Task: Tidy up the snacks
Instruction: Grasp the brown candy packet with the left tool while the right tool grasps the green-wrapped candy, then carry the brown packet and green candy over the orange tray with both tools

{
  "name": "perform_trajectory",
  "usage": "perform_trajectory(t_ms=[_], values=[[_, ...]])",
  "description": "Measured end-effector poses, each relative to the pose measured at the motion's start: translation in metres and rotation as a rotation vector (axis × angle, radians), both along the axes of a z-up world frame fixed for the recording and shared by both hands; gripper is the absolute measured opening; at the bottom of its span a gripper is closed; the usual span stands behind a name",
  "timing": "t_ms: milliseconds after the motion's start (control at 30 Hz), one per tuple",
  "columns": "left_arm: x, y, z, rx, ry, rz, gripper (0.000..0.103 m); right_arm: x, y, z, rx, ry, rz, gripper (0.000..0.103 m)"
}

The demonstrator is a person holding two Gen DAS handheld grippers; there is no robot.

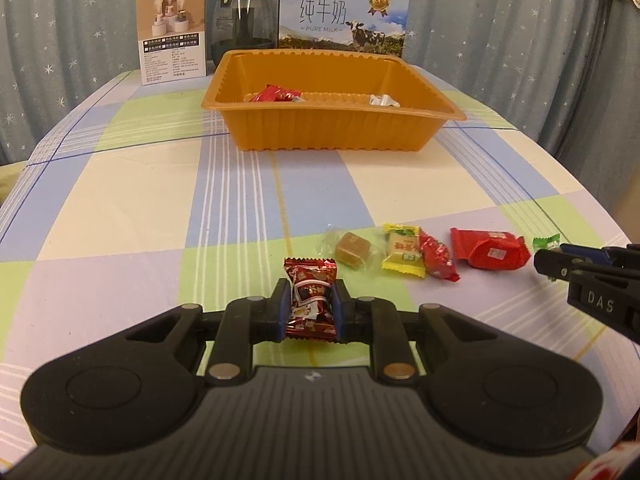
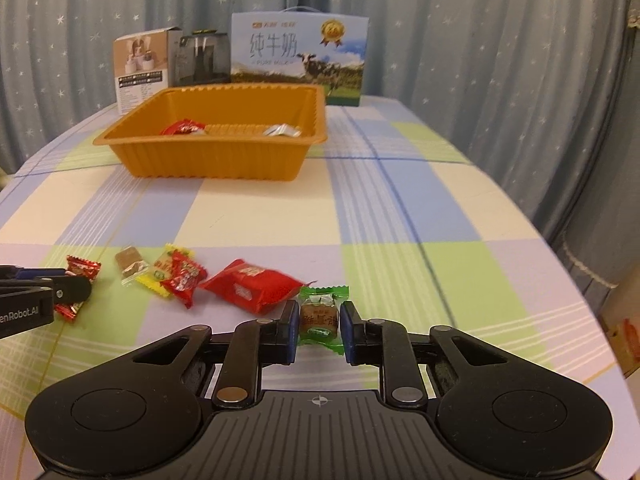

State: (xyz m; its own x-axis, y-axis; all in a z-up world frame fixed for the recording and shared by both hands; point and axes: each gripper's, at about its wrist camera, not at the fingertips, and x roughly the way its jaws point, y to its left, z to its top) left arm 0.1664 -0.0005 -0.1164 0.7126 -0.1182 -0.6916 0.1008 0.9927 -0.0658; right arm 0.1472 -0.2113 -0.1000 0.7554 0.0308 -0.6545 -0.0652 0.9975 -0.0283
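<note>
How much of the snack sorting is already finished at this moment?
Done: a red snack and a silver one lie in the orange tray. In hand: the left gripper brackets a dark red candy, and the right gripper brackets a green candy; both sit low by the tablecloth. Left: four snacks, namely a brown cube, a yellow packet, a small red candy and a large red packet.

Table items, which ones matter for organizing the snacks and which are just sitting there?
Job: orange tray; dark red candy between left jaws; green candy between right jaws; loose candies.
Bystanders: milk carton; small product box; dark jar.
</note>
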Motion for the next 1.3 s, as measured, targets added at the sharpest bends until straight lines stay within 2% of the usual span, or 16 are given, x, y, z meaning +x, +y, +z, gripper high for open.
perform_trajectory(t_ms=[300, 767, 1300], values=[[-0.009, 0.000, 0.018, -0.025, -0.026, 0.010, 0.019, -0.009, -0.005, 0.020, 0.029, -0.084, -0.010, 0.022], [-0.006, 0.003, 0.046, -0.063, -0.066, 0.007, 0.019, -0.004, 0.007, 0.032, 0.098, -0.106, 0.044, 0.022], [0.043, 0.007, 0.078, -0.044, -0.154, -0.030, 0.019, 0.047, 0.010, 0.078, 0.156, -0.202, 0.072, 0.022]])
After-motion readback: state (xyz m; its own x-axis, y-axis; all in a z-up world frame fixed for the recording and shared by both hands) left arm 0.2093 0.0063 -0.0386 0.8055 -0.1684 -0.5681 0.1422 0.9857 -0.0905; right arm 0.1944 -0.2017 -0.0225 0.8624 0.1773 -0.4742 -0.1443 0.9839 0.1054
